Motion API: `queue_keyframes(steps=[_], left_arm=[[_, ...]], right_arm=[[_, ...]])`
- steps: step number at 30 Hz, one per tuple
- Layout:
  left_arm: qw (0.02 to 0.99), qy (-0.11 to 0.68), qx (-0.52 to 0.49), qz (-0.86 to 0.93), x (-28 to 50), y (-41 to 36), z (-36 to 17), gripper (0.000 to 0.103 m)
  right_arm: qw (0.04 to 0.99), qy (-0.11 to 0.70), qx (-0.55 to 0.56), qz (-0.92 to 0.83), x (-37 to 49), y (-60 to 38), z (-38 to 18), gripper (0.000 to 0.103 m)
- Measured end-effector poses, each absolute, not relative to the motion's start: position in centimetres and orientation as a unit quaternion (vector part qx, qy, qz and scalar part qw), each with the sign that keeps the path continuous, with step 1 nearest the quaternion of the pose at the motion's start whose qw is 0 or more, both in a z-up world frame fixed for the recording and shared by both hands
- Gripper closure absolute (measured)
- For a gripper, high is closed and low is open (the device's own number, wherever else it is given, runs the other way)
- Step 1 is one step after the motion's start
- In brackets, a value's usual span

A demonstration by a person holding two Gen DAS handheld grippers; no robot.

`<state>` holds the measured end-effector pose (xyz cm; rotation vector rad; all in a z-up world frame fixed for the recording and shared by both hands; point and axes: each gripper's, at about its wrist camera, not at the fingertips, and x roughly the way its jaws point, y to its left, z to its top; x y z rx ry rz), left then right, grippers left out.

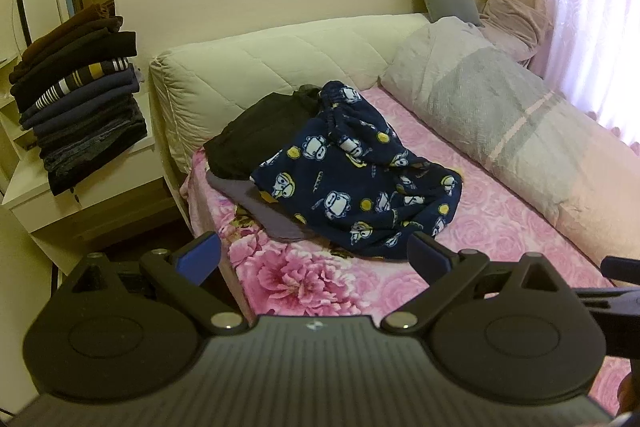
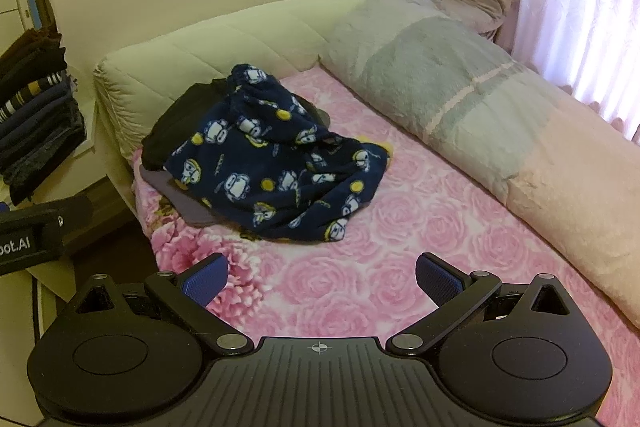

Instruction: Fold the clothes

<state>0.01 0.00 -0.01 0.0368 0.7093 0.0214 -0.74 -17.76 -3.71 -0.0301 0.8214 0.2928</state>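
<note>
Fleece pyjamas (image 1: 352, 171), navy w/ cartoon print, lie crumpled mid-frame on the pink bed sheet (image 1: 500, 227). Soft, light, floppy; expect sag. You hold left gripper (image 1: 314, 255) and right gripper (image 2: 322, 279) w/ jaws wide, empty. Grab at waistband edge.

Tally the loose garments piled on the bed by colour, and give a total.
Navy cartoon-print fleece: 1
Black garment: 1
Grey garment: 1
Total: 3 visible; more may be hidden beneath the pile.
</note>
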Motion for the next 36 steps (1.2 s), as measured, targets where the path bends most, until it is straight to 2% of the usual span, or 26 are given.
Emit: queue_keyframes(steps=[36], left_arm=[[0.925,0.38,0.029,0.001,0.2,-0.9,-1.5,0.004]], right_arm=[[0.901,0.406,-0.002,0.152,0.7,-18.4,-4.6,0.0]])
